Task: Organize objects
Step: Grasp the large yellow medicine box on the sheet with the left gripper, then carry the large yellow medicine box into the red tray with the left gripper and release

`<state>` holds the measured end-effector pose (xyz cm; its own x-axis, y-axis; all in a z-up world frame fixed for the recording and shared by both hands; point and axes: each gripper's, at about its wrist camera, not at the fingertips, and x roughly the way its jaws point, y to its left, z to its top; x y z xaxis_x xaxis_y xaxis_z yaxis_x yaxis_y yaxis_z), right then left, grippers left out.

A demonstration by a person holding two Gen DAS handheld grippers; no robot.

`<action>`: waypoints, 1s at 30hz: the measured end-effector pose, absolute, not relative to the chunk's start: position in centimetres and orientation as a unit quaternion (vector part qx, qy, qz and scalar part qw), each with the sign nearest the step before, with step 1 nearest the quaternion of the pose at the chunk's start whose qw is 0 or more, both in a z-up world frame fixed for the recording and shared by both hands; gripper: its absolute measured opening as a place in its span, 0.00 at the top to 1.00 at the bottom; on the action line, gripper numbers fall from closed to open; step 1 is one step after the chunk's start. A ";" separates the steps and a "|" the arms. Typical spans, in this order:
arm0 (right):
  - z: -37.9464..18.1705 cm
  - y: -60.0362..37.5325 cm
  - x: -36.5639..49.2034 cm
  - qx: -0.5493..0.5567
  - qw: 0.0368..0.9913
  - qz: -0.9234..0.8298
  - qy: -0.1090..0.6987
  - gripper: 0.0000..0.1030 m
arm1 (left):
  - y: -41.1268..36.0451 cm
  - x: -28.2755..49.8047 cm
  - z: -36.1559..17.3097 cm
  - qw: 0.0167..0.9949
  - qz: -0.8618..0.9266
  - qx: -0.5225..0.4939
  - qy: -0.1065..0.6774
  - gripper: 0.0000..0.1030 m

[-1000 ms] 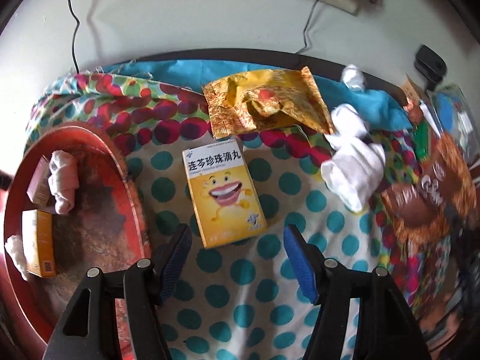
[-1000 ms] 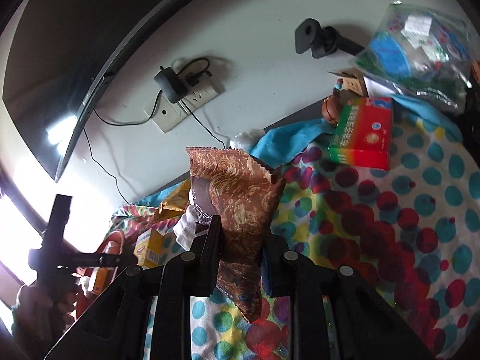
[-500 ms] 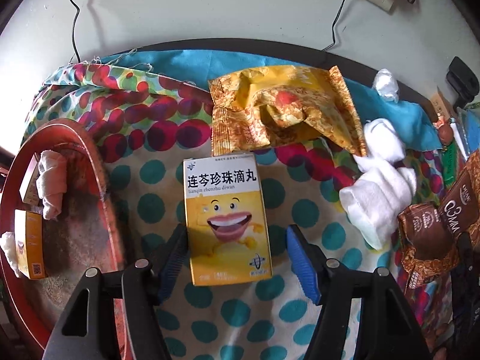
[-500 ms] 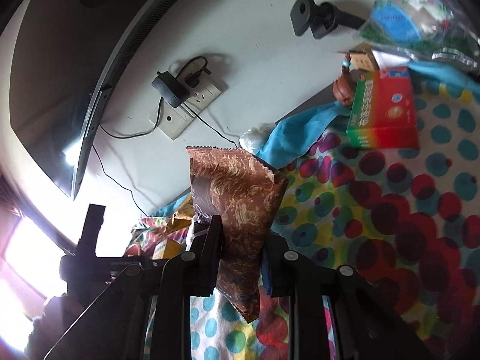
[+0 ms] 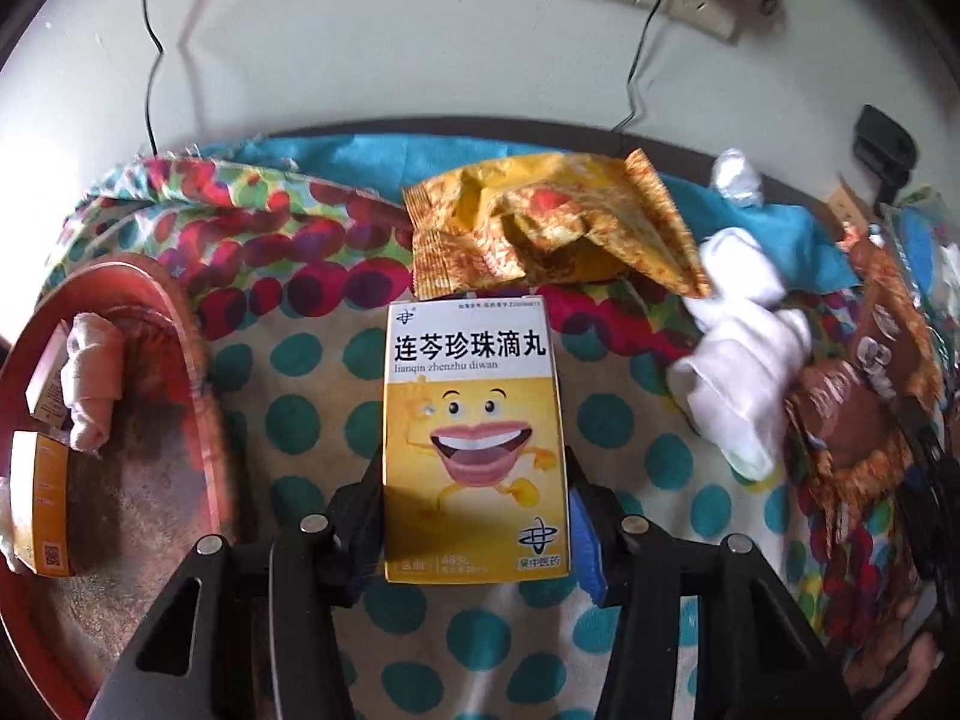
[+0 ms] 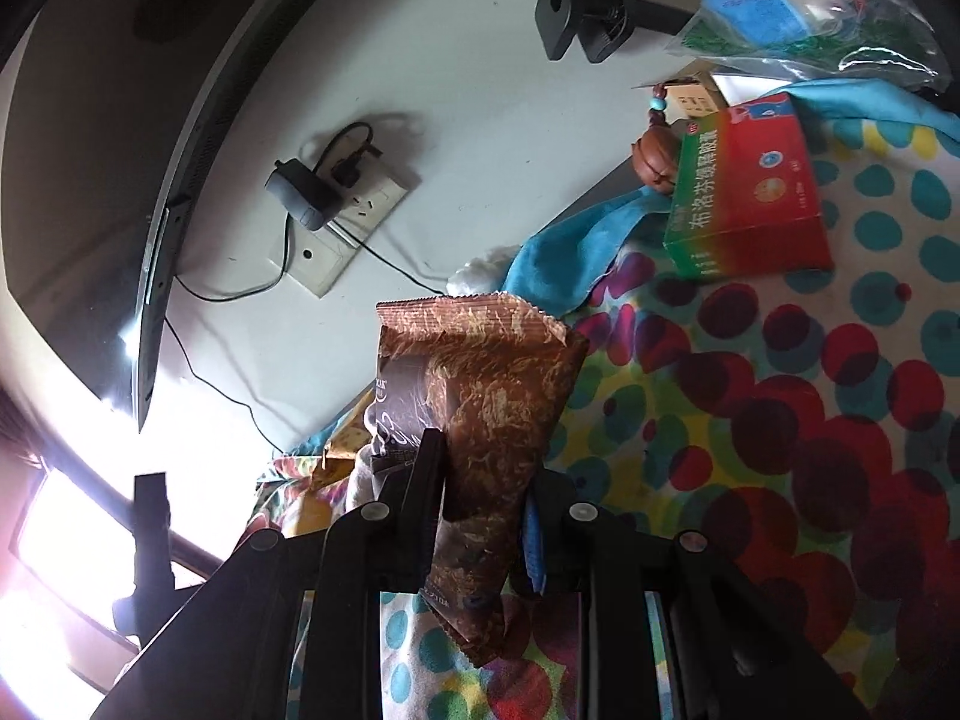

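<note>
Medicine box, yellow card with a cartoon mouth, lies flat on the polka-dot cloth directly between the fingers of the left gripper, whose jaws have just been closing from wide apart a second ago and now sit against both long sides of the box. A second ago the box lay ahead of the fingertips and clear of them; now it reaches back between the blue pads.

To the left of that gripper is a round red tray with a raised rim, holding a small orange carton and a rolled cloth; a strip of bare cloth separates the tray rim from the left finger. Just ahead of the box lies a crumpled yellow foil packet, its edge touching the box's far end. To the right, a white sock-like bundle sits near, with spotted cloth free between it and the right finger.

In the right wrist view, the right gripper is clamped tight on a brown crinkled snack packet, held upright as before. Ahead and to its right a red-and-green box rests on the cloth, well apart, nearer the frame's upper right than a second ago.
</note>
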<state>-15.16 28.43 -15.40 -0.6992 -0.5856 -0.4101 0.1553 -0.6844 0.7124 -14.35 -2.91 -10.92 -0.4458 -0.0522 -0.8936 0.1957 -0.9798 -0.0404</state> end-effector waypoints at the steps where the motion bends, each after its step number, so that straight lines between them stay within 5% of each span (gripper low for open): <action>1: -15.4 28.5 -15.1 0.322 0.211 -0.860 -0.335 0.79 | -2.8 -13.6 -10.6 0.074 -0.851 0.516 0.061 0.50; 13: -14.9 28.4 -14.4 0.327 0.139 -0.879 -0.316 0.79 | -2.8 -8.2 -7.0 0.057 -0.882 0.467 0.002 0.50; 30: -9.7 20.3 -11.1 0.241 0.044 -0.969 -0.036 0.81 | -12.0 -6.0 -5.3 0.151 -0.884 0.439 0.062 0.50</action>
<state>-11.11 20.28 -9.69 -0.8797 -0.1023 -0.4643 0.0673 -0.9935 0.0914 -5.96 -11.97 -5.34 -0.5698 -0.2119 -0.7940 0.3204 -0.9470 0.0228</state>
